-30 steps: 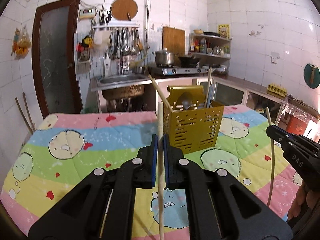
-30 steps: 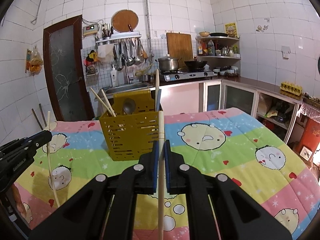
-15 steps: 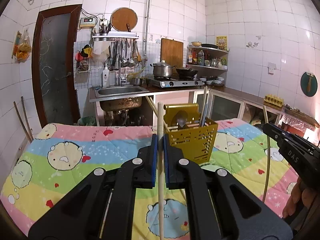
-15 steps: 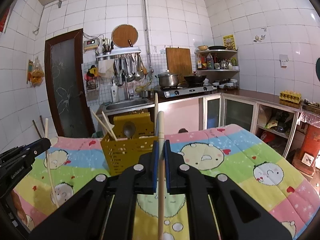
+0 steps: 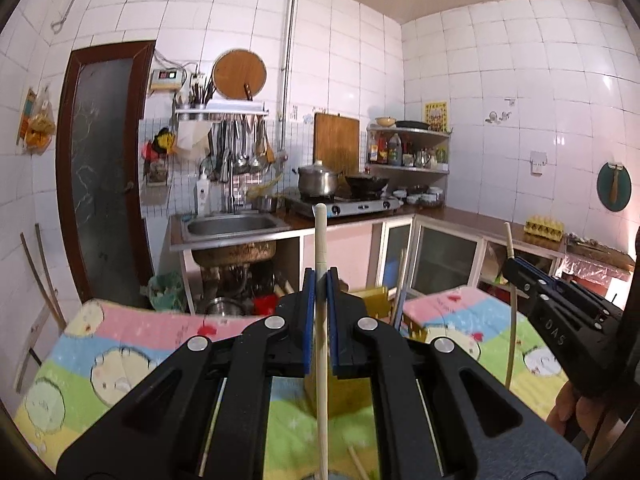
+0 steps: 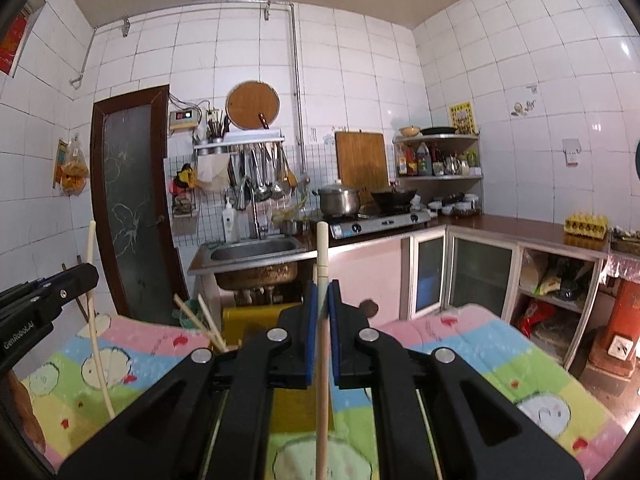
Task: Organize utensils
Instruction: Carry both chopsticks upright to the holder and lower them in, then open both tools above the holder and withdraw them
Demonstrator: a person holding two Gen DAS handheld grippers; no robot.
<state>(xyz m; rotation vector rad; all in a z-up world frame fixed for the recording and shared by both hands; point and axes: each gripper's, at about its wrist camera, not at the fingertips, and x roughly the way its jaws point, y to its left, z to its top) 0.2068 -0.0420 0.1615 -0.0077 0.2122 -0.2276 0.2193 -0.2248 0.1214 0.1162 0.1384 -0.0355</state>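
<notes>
In the left wrist view my left gripper (image 5: pixel 320 276) is shut on a pale chopstick (image 5: pixel 319 236) that stands upright between the blue pads. The yellow slotted utensil holder (image 5: pixel 374 298) sits below and beyond, mostly hidden by the fingers. At the right edge my right gripper (image 5: pixel 516 274) grips a second chopstick (image 5: pixel 511 320). In the right wrist view that gripper (image 6: pixel 322 288) is shut on its upright chopstick (image 6: pixel 322 248), above the holder (image 6: pixel 240 320), which has chopsticks (image 6: pixel 200 318) leaning in it. The left gripper (image 6: pixel 82 276) shows at the left with its stick (image 6: pixel 94 320).
The holder stands on a table under a colourful cartoon cloth (image 6: pixel 460 344). Beyond the table's far edge are a steel sink (image 5: pixel 232 226), a gas stove (image 5: pixel 352 204) with pots, cabinets (image 6: pixel 460 268) and a dark door (image 5: pixel 104 184). A hand (image 5: pixel 564 408) shows at the lower right.
Both grippers have risen, each with its chopstick still upright. The yellow holder has dropped low in both views and is now mostly hidden behind the fingers.
</notes>
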